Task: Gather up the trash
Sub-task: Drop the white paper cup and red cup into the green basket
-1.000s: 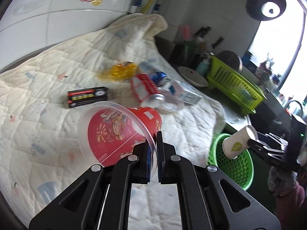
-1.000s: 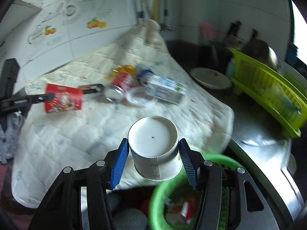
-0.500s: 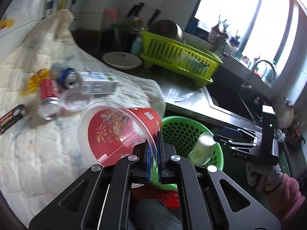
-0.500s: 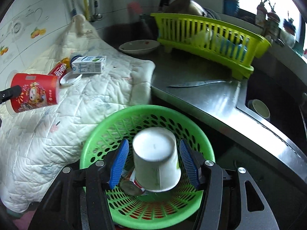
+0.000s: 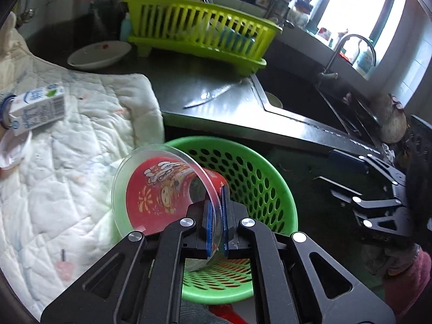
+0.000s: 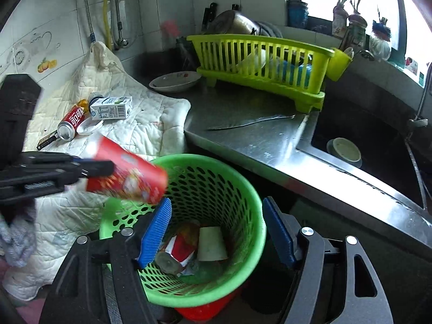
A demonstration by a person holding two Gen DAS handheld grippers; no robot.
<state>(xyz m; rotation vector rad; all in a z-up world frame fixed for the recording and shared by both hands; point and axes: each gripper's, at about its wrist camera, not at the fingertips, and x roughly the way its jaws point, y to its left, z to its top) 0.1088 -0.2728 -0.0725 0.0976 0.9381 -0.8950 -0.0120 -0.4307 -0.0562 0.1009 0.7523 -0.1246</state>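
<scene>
Red printed cup (image 5: 162, 194): rim pinched in left tool (image 5: 216, 216), held on its side over the 9 o'clock rim of the green perforated basket (image 6: 243, 202). Right tool (image 6: 216, 232) jaws just opened wide, nothing between them, above the basket mouth. White paper cup (image 6: 212, 244) lies at basket bottom beside a crushed can (image 6: 175, 251).

Stainless desk (image 6: 256, 140): quilted white cloth (image 6: 121, 124) at 9 o'clock carrying milk carton (image 6: 110, 108), cola can (image 6: 71, 122), clear lid (image 6: 89, 127). Knife (image 6: 251, 121) on bare steel. Lime dish rack (image 6: 264, 67) at 12, white plate (image 6: 175, 81) beside it. Sink (image 6: 378, 135) at 3 o'clock with a bowl (image 6: 344, 149) inside. Tiled wall, window behind.
</scene>
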